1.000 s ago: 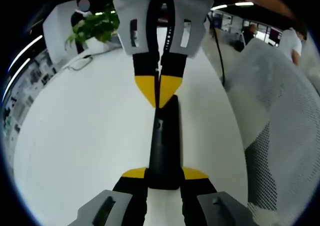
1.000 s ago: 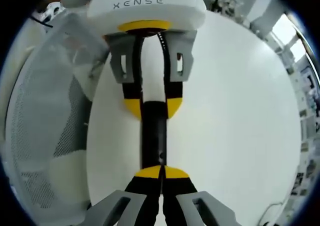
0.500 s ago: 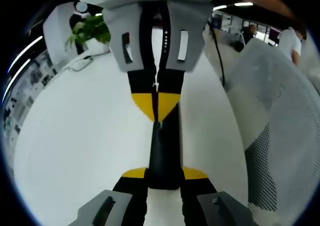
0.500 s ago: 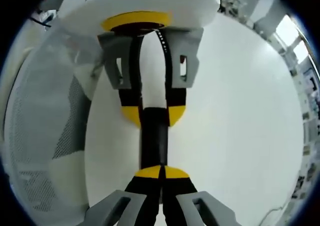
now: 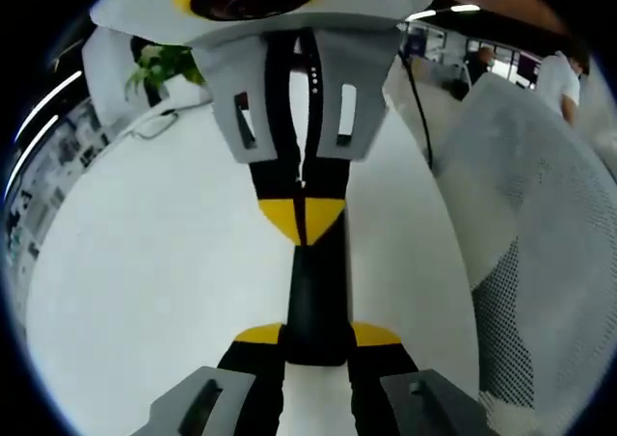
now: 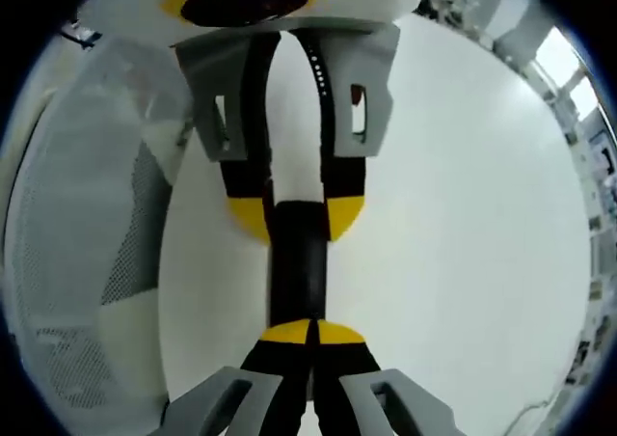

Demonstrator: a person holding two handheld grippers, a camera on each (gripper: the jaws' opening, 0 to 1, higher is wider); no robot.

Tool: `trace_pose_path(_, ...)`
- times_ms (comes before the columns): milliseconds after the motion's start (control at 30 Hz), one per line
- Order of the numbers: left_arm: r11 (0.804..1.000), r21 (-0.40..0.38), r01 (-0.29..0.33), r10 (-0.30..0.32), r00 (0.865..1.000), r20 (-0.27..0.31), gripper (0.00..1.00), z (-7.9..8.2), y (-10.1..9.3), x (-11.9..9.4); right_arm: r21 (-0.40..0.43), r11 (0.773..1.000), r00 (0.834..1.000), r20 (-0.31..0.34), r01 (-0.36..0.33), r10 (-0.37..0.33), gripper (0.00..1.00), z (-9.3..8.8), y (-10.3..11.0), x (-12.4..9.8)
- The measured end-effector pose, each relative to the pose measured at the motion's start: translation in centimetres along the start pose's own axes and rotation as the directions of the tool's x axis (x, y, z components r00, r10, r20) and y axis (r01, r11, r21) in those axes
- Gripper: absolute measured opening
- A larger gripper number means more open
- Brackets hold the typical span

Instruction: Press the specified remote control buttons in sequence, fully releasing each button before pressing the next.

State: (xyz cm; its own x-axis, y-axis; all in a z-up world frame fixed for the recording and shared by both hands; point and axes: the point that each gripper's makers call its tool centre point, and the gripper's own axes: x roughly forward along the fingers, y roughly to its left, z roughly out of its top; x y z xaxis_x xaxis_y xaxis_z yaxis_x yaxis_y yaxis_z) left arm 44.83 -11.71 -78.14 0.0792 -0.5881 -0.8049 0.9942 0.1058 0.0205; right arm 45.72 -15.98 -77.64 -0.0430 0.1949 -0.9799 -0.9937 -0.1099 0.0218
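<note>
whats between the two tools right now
The black remote spans the stretch: the left tool is shut on its near end, and the right tool, shut, meets its far end. The right gripper view shows the same.

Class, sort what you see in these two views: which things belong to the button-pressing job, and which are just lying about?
Part of the job:
slim black remote control
left gripper, clamped on the remote's end
right gripper, shut, tips on the remote

Just lying about:
round white table
white mesh chair
green potted plant
black cable
</note>
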Motion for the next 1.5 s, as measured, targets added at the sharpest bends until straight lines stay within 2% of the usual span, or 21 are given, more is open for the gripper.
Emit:
trace_pose_path(733,1.0,-0.002,-0.003,0.003,1.0,0.008,0.24,-0.07,-0.02,-0.01,0.036,0.998,0.998,-0.019,-0.051,0.052,0.0,0.04,-0.14,0.19)
trace_pose_path(1033,1.0,-0.004,-0.003,0.003,1.0,0.01,0.23,-0.05,-0.07,-0.04,0.021,0.999,0.999,-0.02,-0.036,0.036,0.0,0.12,0.1,0.06)
trace_pose_path(1500,1.0,-0.003,-0.007,0.007,1.0,0.008,0.23,-0.02,-0.22,-0.08,0.029,1.0,1.0,0.016,-0.003,0.003,0.0,0.17,0.05,-0.76)
